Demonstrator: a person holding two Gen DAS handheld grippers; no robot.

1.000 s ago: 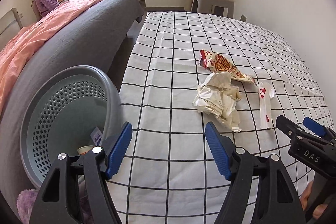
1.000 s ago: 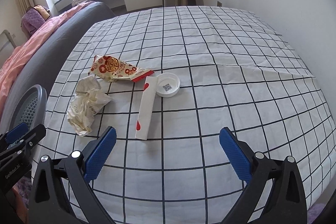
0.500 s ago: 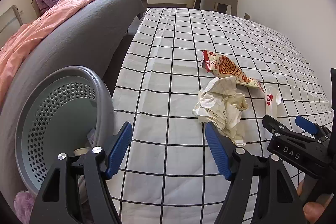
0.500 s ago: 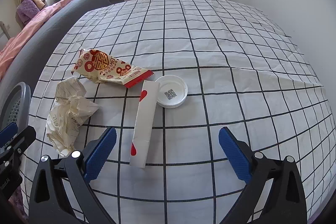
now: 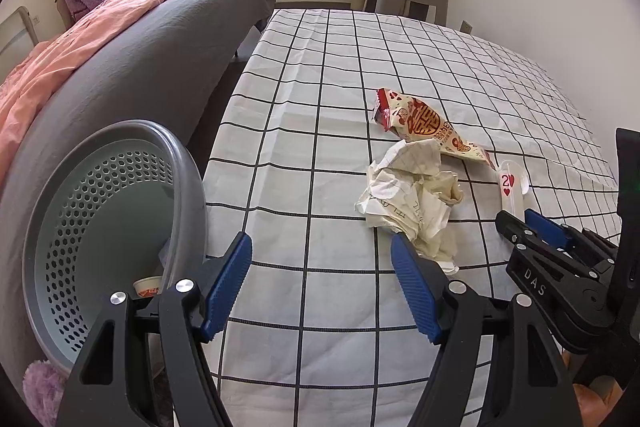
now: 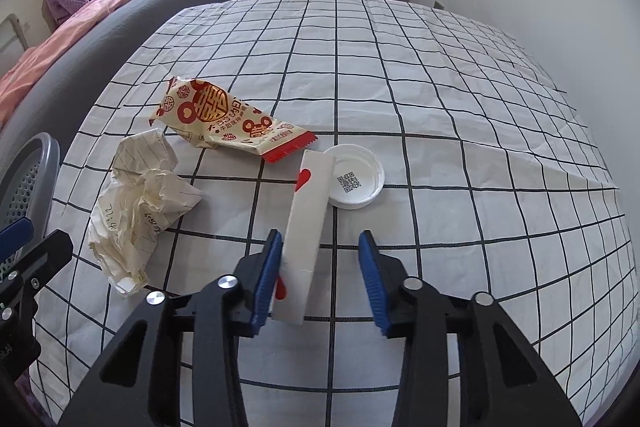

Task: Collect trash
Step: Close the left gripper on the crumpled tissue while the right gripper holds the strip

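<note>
The folded playing card [image 6: 306,227], white with red hearts, lies on the checked counter [image 6: 440,99], its far end resting against a white bottle cap [image 6: 354,175] and just below the tail of a red-and-cream snack wrapper [image 6: 224,119]. Its near end stands between the pads of the right claw [image 6: 320,277], whose jaws have just been closing. The left pad is touching the card's edge, while a clear gap is left at the right pad, so the card is not yet pinched. The squeeze is best finished with the card centred and the claw held low, so that the thin card is not pushed sideways or the cloth caught. A crumpled paper [image 6: 140,203] lies beside it, untouched. The left claw [image 5: 320,287] is held open and empty over the counter's edge, next to the grey perforated bin [image 5: 100,211] where the trash is to be dropped.
</note>
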